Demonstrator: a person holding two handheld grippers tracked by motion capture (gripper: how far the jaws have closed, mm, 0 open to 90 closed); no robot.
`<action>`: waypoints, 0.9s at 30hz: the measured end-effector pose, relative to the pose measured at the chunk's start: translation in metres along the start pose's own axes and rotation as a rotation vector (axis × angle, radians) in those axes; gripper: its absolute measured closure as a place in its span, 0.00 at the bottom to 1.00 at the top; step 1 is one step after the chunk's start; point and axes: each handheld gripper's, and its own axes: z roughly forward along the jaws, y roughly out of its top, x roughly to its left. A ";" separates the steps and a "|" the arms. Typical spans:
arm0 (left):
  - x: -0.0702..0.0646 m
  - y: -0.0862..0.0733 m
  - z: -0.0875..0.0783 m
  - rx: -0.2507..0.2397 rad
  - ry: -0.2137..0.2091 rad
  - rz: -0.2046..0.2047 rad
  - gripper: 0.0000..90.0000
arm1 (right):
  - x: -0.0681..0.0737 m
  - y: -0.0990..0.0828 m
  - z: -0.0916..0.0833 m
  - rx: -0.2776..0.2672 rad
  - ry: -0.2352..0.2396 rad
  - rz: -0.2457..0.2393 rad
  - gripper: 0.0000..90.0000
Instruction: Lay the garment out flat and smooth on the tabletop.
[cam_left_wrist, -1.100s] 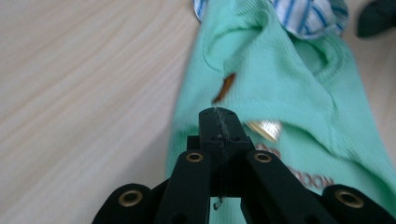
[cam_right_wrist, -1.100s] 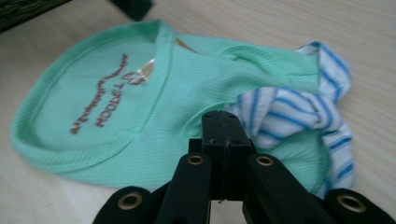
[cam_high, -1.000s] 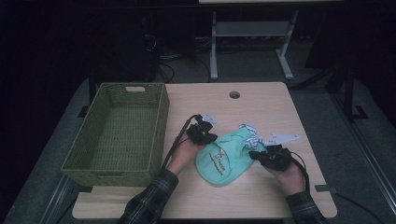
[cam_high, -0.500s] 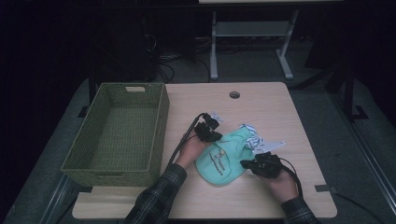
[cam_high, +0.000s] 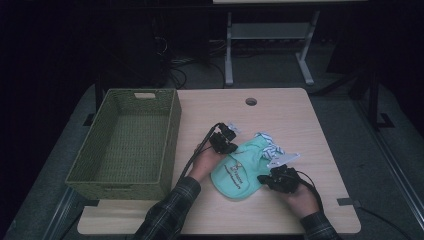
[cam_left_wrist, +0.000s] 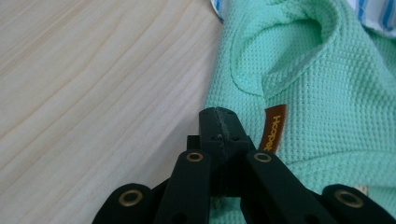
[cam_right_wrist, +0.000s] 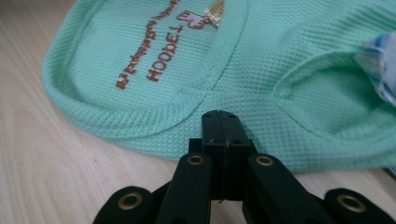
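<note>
A mint-green waffle-knit cloth (cam_high: 242, 167) with brown lettering lies on the wooden table (cam_high: 280, 115), and a blue-striped white piece (cam_high: 270, 148) peeks out at its far right. My left gripper (cam_high: 226, 144) is at the cloth's upper left edge. Its jaws are shut, with the tips (cam_left_wrist: 219, 116) over the hem beside an orange label (cam_left_wrist: 272, 133). My right gripper (cam_high: 265, 178) is at the cloth's near right edge, also shut, its tips (cam_right_wrist: 221, 119) against the folded hem of the cloth (cam_right_wrist: 261, 70). I see no fabric pinched between either pair of jaws.
An empty green woven basket (cam_high: 172, 135) stands at the table's left side, close to my left forearm. A round cable hole (cam_high: 251, 101) sits near the far edge. Bare wood (cam_left_wrist: 93, 84) lies left of the cloth.
Both hands have closed in on the cloth: the left gripper shifted right, the right gripper shifted left and toward the near edge. The jaws stay shut.
</note>
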 end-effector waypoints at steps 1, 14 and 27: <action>0.000 -0.001 -0.001 0.005 0.005 0.004 1.00 | -0.001 -0.001 -0.001 0.001 -0.006 0.006 1.00; -0.007 -0.026 -0.021 0.014 -0.009 0.003 1.00 | -0.021 -0.010 -0.013 0.011 -0.066 0.035 1.00; -0.037 -0.052 -0.043 0.058 -0.040 0.049 1.00 | -0.028 -0.009 -0.014 0.018 -0.084 0.033 1.00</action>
